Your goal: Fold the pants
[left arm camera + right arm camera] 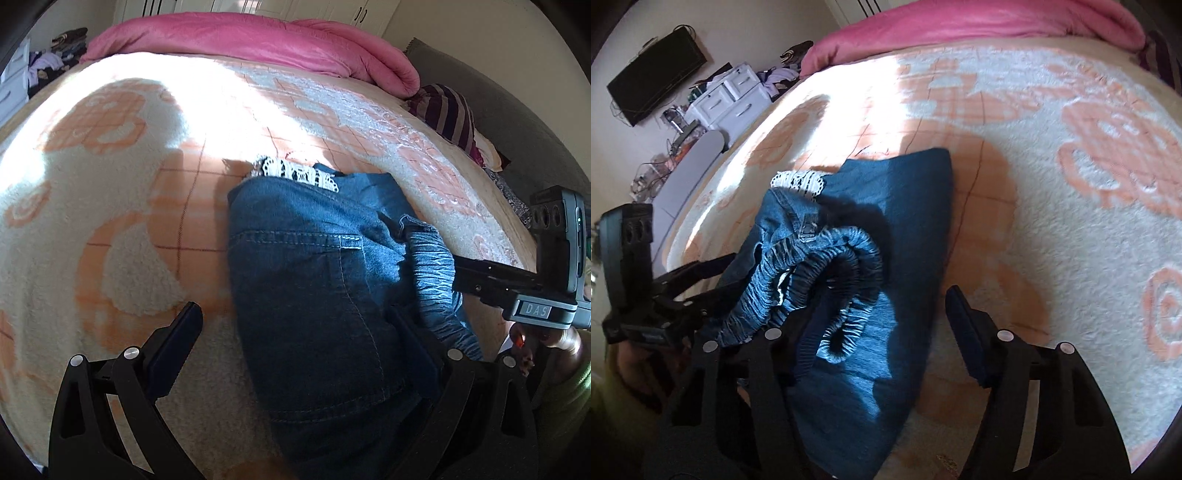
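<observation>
Blue denim pants (317, 280) lie folded into a short bundle on the bed, with white lace trim (295, 171) at the far end and a gathered elastic waistband (436, 273) on the right. My left gripper (295, 321) is open, its fingers spread either side of the bundle's near end. In the right wrist view the pants (886, 258) lie centre-left with the waistband (827, 273) bunched on top. My right gripper (882, 325) is open, its left finger (812, 332) over the denim, its right finger (964, 325) above the blanket. The left gripper's body (646, 295) shows at the left.
A cream and orange patterned blanket (110, 184) covers the bed. A pink duvet (258, 40) lies along the far edge, with a striped cushion (447, 110) at the right. A white dresser (727, 96) and a wall television (653, 77) stand beyond the bed.
</observation>
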Action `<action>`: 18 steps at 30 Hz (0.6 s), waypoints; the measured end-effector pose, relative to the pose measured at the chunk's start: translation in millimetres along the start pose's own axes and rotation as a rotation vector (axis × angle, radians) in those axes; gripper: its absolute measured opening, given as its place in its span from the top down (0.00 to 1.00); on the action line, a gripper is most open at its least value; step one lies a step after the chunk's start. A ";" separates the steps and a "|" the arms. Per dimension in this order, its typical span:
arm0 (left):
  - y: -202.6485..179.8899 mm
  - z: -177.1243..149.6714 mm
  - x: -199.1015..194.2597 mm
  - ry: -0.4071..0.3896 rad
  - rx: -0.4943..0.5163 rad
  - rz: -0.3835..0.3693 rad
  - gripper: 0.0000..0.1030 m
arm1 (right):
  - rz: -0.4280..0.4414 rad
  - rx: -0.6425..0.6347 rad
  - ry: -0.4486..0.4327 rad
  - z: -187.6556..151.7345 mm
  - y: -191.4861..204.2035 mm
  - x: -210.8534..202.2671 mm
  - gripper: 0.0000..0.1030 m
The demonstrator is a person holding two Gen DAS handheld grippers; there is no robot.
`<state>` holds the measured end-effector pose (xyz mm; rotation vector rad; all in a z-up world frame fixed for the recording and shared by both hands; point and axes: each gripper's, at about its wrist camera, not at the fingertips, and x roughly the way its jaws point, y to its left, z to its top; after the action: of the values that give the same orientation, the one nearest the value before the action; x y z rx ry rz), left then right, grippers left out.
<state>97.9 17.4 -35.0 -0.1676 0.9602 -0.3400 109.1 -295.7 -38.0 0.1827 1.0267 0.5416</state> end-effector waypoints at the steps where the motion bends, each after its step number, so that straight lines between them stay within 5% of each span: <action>1: 0.1 -0.5 2.9 0.001 -0.003 -0.007 0.05 | 0.005 0.005 0.011 0.1 0.2 3.0 0.45; 7: -5.1 2.6 11.1 0.003 0.014 0.000 0.08 | 0.017 -0.005 0.028 4.3 5.3 16.8 0.42; 10: -9.1 4.9 13.8 0.005 0.016 -0.019 0.27 | 0.015 -0.013 0.014 3.5 5.9 20.2 0.43; 13: -15.6 6.5 15.2 0.003 0.032 -0.024 0.37 | 0.059 -0.044 0.008 2.4 10.7 18.0 0.70; 18: -18.0 7.8 8.5 -0.019 0.036 -0.031 0.57 | 0.013 -0.145 -0.053 0.7 32.7 9.2 0.82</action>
<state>105.0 -2.6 -31.9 -0.1533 0.9328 -0.3833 102.2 -263.0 -31.9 0.0750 0.9321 0.6174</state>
